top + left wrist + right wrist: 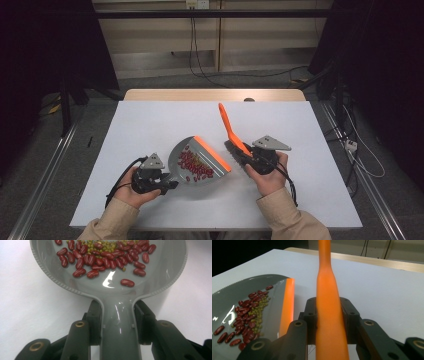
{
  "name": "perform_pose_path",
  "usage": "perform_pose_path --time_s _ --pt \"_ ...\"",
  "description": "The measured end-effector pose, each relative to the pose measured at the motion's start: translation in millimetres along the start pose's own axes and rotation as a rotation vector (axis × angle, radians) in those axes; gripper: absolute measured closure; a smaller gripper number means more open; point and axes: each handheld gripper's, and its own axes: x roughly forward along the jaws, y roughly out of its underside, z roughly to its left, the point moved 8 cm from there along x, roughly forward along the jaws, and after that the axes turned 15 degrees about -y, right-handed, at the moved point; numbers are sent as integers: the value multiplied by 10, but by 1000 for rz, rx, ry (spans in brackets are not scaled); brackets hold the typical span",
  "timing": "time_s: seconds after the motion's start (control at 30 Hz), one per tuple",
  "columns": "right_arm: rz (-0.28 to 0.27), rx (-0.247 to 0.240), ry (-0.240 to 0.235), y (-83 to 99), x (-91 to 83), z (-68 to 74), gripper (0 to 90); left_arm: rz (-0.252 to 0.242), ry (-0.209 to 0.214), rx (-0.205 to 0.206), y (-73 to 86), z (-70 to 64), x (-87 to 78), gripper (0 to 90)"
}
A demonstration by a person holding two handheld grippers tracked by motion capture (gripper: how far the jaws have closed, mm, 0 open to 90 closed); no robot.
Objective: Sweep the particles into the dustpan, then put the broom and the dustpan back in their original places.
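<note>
A grey dustpan (176, 156) with an orange lip (212, 153) lies near the table's front middle, holding red beans (196, 167) and small green beans. My left gripper (170, 185) is shut on the dustpan's handle (117, 325), with the red beans (105, 260) just ahead in the pan. My right gripper (243, 156) is shut on an orange brush (229, 129), whose handle (328, 302) rises up and away between the jaws. The brush's dark bristles (233, 148) rest just right of the orange lip (288, 302). The pan with its beans (249, 312) lies to the left in the right gripper view.
A white sheet (150, 120) covers the table, with a bare wooden strip (215, 94) at the far edge. Cables (360, 155) run along the floor to the right, and metal rails flank both sides.
</note>
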Motion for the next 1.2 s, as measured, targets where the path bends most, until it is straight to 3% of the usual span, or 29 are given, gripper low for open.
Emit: perform_pose_path --time_s 0.5,0.8,1.2 --pt "-12 23 8 -34 -90 -162 710 4 -48 -83 35 270 -41 634" --pt "-23 32 29 -37 -200 -280 710 8 -121 -138 76 452 -38 634" --pt "-37 47 62 -13 -335 -433 710 20 -171 -203 158 629 -35 633"
